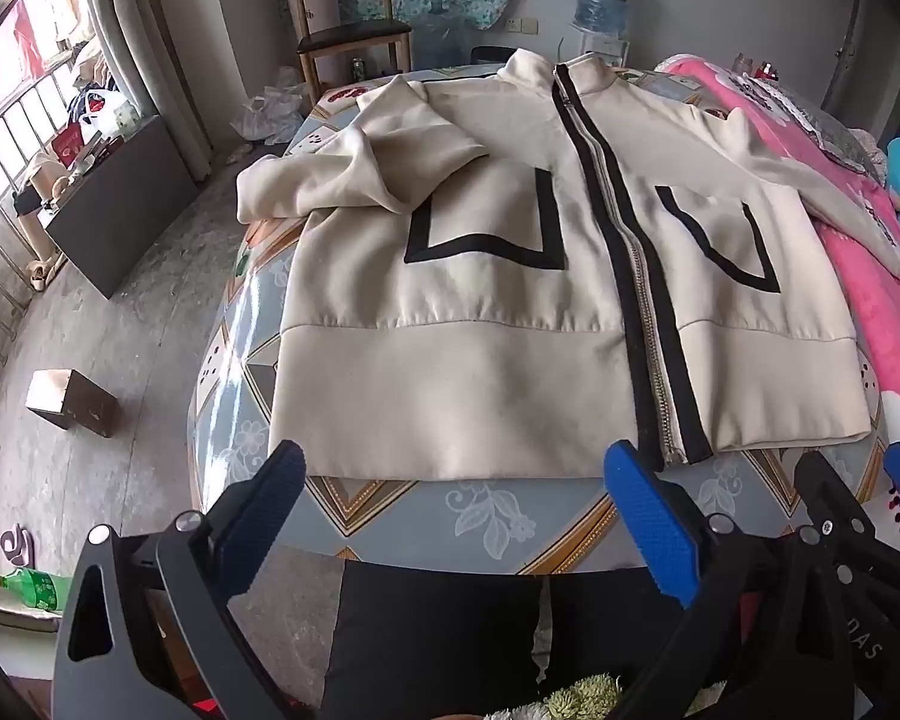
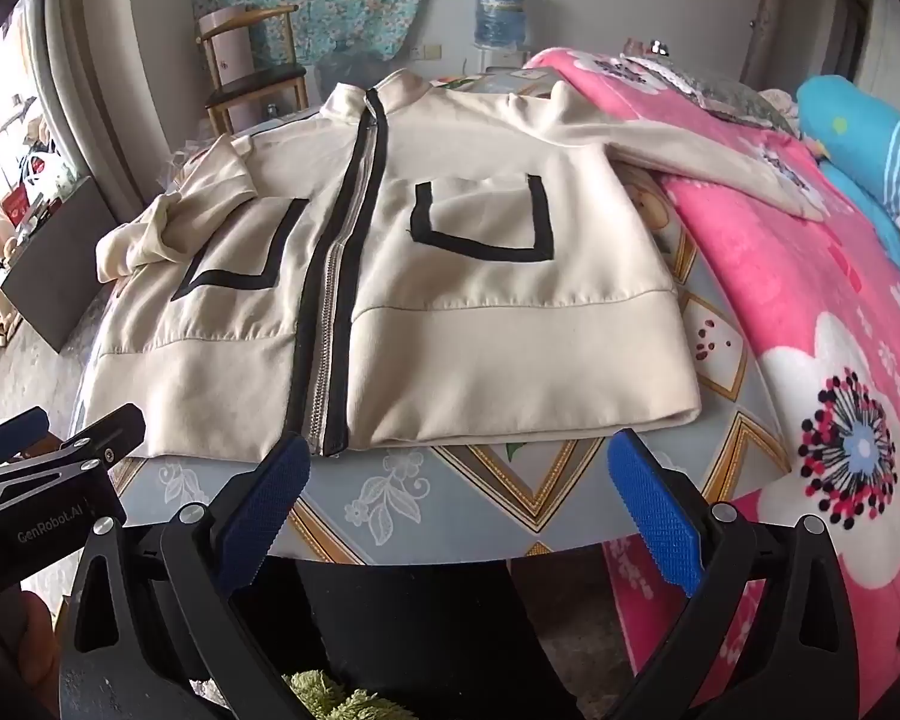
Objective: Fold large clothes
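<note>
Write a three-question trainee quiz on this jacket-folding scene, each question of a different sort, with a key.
1. True or false: the jacket lies with its front up and its zipper closed.
2. Which sleeve is bunched across the jacket front? A) the one on the window side B) the one on the pink blanket side
3. Fill in: the left hand-held gripper and the right hand-held gripper are both ____, holding nothing.

Key: 1 true; 2 A; 3 open
</note>
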Demonstrator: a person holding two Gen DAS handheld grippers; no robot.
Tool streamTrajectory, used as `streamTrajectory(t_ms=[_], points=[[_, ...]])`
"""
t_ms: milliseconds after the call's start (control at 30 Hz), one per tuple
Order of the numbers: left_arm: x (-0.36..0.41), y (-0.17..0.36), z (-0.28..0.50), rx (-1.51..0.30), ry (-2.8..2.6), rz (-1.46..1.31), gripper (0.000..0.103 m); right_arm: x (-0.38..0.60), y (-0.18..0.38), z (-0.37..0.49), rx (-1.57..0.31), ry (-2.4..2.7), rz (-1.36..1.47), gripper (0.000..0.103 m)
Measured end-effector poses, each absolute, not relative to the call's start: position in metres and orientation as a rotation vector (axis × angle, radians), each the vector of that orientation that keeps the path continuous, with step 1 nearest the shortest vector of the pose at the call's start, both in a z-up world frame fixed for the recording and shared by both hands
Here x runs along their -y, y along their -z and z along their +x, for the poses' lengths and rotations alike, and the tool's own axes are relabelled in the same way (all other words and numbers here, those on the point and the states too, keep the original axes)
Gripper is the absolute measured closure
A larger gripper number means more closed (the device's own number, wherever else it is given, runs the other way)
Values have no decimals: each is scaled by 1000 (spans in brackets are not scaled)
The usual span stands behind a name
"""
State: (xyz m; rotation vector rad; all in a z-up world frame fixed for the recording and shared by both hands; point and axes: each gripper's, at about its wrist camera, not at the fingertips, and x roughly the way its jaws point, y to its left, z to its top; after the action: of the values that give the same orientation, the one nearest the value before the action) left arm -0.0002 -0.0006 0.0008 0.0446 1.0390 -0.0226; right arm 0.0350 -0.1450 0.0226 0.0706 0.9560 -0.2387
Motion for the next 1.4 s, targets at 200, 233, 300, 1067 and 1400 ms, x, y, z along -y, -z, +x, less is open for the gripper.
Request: streamTrajectory(t_ms=[200,233,300,1067,1400], points=[[3,-2,-3,-1027,35,47,5,147,-20,34,-953,241,70,7],[4,-2,-3,-1026,37,48,5,148,-19,33,-954,241,72,7],[-1,-2,4,-1036,26,33,5,149,-17,33,-955,240,75,7],[-3,-4,2,-1028,12,35,5,142,-24,39,-939,228,54,7],[-5,-3,3,-1028,7,31,5,142,-27,39,-933,226,55,7]])
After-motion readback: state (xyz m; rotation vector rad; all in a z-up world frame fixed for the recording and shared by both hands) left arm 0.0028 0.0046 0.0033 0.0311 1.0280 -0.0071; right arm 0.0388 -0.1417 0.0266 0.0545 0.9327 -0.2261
